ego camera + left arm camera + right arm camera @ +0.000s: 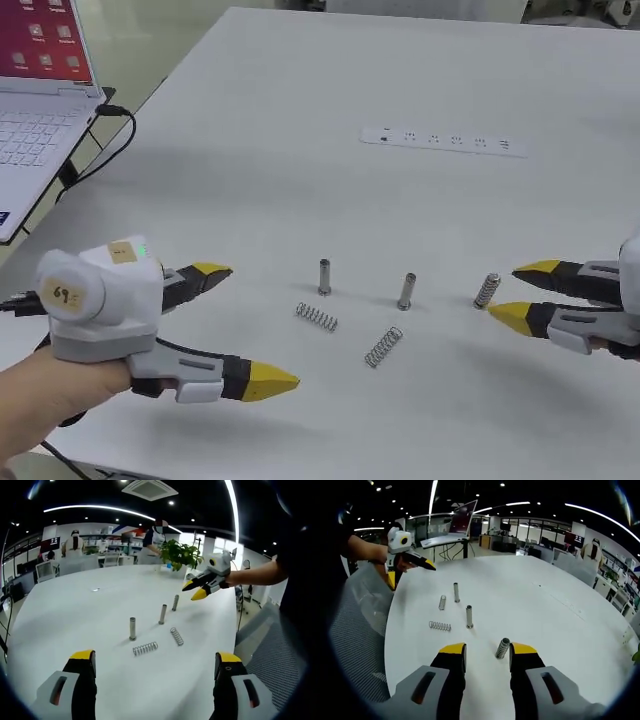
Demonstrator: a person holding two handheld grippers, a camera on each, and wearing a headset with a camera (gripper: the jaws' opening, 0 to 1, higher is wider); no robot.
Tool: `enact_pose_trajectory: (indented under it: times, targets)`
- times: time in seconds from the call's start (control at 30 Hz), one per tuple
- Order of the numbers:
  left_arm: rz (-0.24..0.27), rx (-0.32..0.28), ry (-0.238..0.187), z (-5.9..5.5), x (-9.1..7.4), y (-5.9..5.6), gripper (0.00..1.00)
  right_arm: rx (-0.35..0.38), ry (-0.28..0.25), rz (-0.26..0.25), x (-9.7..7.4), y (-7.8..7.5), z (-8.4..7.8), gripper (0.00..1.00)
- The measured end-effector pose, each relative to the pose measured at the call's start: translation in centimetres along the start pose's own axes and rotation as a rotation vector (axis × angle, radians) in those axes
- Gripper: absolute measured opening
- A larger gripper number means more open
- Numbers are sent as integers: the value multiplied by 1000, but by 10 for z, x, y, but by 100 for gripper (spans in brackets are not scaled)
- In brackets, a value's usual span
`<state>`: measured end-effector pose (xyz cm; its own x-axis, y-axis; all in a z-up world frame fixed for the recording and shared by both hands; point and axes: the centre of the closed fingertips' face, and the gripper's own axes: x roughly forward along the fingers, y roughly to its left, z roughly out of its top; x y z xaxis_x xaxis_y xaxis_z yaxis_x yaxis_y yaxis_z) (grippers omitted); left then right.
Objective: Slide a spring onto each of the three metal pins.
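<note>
Where the head view looks down on a smooth white table [250, 120], the left gripper [245, 325] sits low in the view. Its grey plastic body is held in a hand [50, 390], and its two black jaws, tipped in pointed yellow, are spread wide apart. Ahead of those tips stand two bare steel cylinders, the first pin [325, 277] and, farther off, the second pin [406, 291]. Both are short, upright and shiny. Between the jaws and these pins lie the first loose spring [316, 317] and the second loose spring [383, 347], thin wire coils lying flat on the table. The right gripper [520, 292] faces in from the opposite side, its jaws parted. Just ahead of its tips stands the sprung pin [487, 291], wrapped in a coil. Beyond both grippers lies a flat white power strip [440, 141].

In the left gripper view, the yellow tips frame the table, with the loose springs nearest, the bare pins behind them and the sprung pin farthest.

In the right gripper view, the sprung pin stands upright between the parted tips, nearer the right-hand one. Whether it touches that tip is unclear.
</note>
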<state>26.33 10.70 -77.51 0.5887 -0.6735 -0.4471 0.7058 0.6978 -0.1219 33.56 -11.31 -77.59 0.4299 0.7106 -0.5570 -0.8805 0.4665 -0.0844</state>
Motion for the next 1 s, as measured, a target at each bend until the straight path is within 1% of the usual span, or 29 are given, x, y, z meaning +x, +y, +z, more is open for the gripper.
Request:
enact_pose_trajectory:
  times: [0.1,0.17,0.47,0.57,0.73,0.87,1.0]
  targets:
    - [-2,0,4,-1,0,-1,96,2,0,15,-1,6,-2,34]
    - [-1,0,3,0,0,-1,96,-12,15,17,-2,9,-6,35]
    - [1,1,5,-1,-1,0,96,-37,40,55,-3,26,-16,36]
    - [1,0,3,-1,-1,1,96,-48,53,70,-3,29,-22,36]
    - [1,1,6,-2,-1,1,96,-59,64,83,-3,31,-27,36]
    - [-1,1,5,-2,-1,0,96,-73,68,92,-4,33,-28,36]
    - [-2,1,6,-2,-1,-1,96,-104,76,106,-3,36,-27,36]
